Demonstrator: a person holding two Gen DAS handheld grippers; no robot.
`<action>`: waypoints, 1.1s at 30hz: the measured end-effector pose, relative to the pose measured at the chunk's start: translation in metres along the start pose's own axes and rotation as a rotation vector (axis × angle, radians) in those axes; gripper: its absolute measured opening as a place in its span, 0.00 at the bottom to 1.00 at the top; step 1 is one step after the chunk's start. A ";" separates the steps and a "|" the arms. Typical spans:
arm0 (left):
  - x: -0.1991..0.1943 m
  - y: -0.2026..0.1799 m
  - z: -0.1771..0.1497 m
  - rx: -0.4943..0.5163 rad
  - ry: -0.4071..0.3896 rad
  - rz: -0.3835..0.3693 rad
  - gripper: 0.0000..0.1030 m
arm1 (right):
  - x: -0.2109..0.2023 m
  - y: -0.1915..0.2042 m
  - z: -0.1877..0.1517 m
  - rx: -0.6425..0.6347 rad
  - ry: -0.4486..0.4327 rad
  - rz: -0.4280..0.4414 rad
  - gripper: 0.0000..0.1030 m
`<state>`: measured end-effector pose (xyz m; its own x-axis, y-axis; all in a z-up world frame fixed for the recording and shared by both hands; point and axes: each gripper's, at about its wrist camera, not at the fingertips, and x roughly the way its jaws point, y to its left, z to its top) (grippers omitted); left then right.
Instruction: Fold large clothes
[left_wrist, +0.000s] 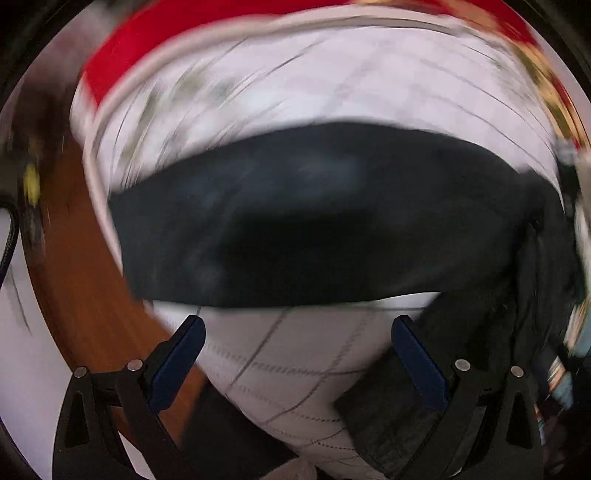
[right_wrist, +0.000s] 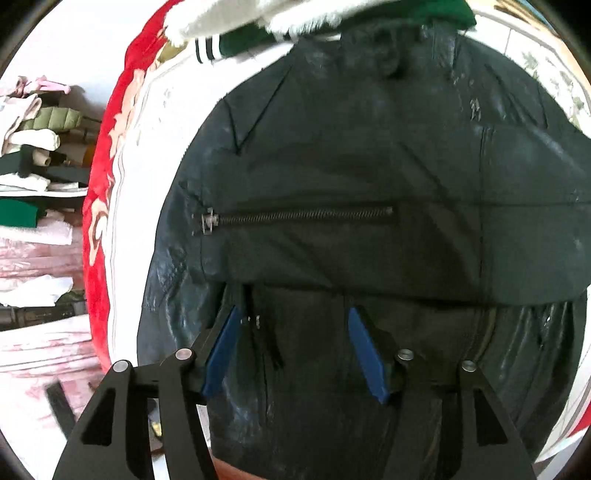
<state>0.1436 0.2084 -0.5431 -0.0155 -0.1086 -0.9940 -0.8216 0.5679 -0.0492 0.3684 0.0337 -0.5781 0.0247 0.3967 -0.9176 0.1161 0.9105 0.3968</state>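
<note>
A large black leather jacket (right_wrist: 351, 177) lies spread on a white quilted bed cover (right_wrist: 140, 155), with a zip pocket (right_wrist: 295, 218) across its front. My right gripper (right_wrist: 293, 317) hangs open just above the jacket's lower part, holding nothing. In the blurred left wrist view a folded black band of the jacket (left_wrist: 314, 221) lies across the white cover (left_wrist: 288, 362). My left gripper (left_wrist: 297, 325) is open over the cover, near the jacket's edge, with more black fabric (left_wrist: 480, 332) by its right finger.
A red patterned blanket (right_wrist: 99, 229) edges the bed on the left. A green and white fluffy garment (right_wrist: 295, 18) lies at the jacket's collar. Shelves of stacked folded clothes (right_wrist: 37, 147) stand beyond the bed. Brown wood floor (left_wrist: 85, 302) shows left of the bed.
</note>
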 end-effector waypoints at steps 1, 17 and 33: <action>0.009 0.020 -0.001 -0.091 0.012 -0.031 0.99 | 0.003 0.004 -0.001 -0.020 0.004 -0.007 0.61; 0.021 0.070 0.057 -0.490 -0.287 -0.166 0.08 | 0.048 0.046 -0.020 -0.119 0.063 -0.072 0.61; -0.103 -0.062 0.102 0.242 -0.690 0.023 0.03 | 0.041 0.090 0.025 -0.227 -0.201 -0.616 0.84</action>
<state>0.2540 0.2681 -0.4476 0.3973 0.3989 -0.8264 -0.6749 0.7372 0.0314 0.4051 0.1291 -0.5810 0.2078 -0.2110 -0.9551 -0.0424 0.9736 -0.2243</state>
